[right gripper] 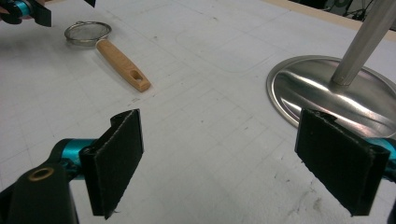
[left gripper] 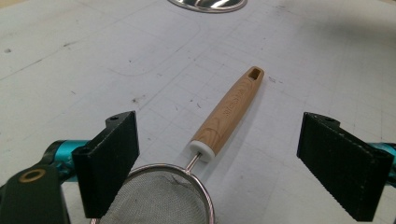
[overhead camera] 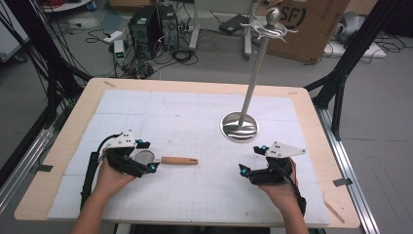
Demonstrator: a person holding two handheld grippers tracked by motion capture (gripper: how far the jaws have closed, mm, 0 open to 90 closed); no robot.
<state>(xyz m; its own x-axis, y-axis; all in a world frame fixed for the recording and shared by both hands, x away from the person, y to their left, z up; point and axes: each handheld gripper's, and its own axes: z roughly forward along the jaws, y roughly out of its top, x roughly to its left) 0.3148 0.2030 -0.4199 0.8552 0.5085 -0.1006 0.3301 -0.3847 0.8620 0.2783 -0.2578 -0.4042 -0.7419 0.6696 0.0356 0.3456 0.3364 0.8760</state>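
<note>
Two handheld grippers are over a table (overhead camera: pixel 63 146) with a pale wooden edge, its top covered by a white mat (overhead camera: pixel 195 122) printed with a faint grid and marked with small scuffs. One small strainer (overhead camera: pixel 144 157) lies flat on the mat at the near left: a round bowl of fine grey wire mesh inside a thin polished metal rim, joined by a short wire neck and a white collar to a rounded handle (overhead camera: pixel 179 160) of light, grained wood with a rectangular hanging slot at its far end. The handle points toward the middle of the table. In the left gripper view the left gripper (left gripper: pixel 217 163) stands with its jaws spread wide and holds nothing; its pads (left gripper: pixel 343 163) are flat black blocks with a ribbed face. The mesh bowl sits low between the jaws, nearer the left-hand pad, which overlaps its rim in that view; whether the two touch cannot be told. The handle runs away from the gripper through the gap, clear of both pads. The right gripper (right gripper: pixel 219 161) is likewise wide open and empty, held above bare mat at the near right, well apart from the strainer. Just beyond it stands a metal stand (overhead camera: pixel 239 126), with a round, mirror-bright base, a slim upright pole, and curved hooks under a ball finial at the top.
</note>
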